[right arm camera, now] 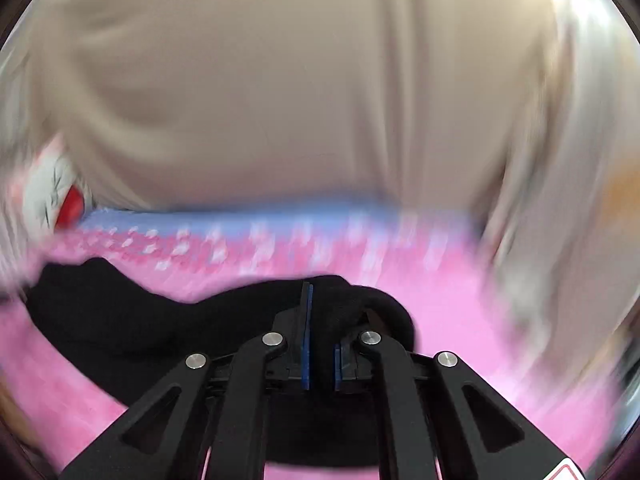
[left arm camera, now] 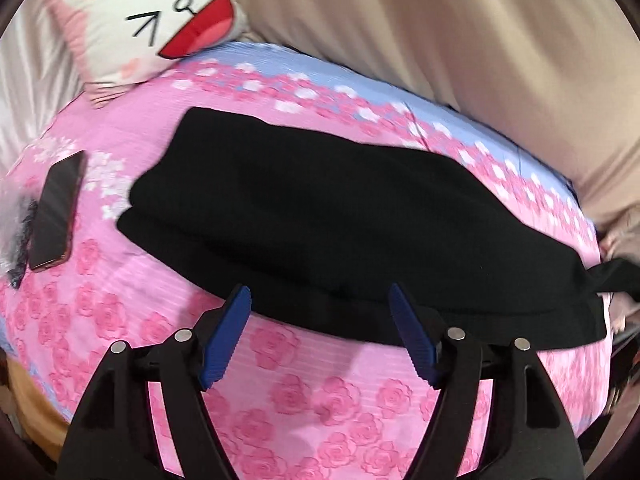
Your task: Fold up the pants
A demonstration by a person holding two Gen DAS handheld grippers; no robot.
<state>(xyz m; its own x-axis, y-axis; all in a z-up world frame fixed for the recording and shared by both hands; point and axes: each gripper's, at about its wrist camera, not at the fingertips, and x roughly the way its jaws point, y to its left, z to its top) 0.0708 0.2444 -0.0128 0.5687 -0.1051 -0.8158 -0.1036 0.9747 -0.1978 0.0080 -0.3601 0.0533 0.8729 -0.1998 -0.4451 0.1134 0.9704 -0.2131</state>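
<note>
Black pants (left arm camera: 320,216) lie folded lengthwise across a pink flowered bedsheet (left arm camera: 320,400). My left gripper (left arm camera: 320,292) is open, its blue pads (left arm camera: 226,336) just short of the pants' near edge, touching nothing. In the right wrist view, which is motion-blurred, my right gripper (right arm camera: 320,300) is shut on a bunched end of the pants (right arm camera: 120,320) and holds it lifted off the sheet (right arm camera: 480,340); cloth drapes over the right finger and hides its tip.
A phone (left arm camera: 56,216) lies on the sheet at the left beside a dark object. A white cartoon-face pillow (left arm camera: 152,16) sits at the back left. A beige curtain (left arm camera: 440,32) hangs behind the bed. The bed's right edge is near the pants' end.
</note>
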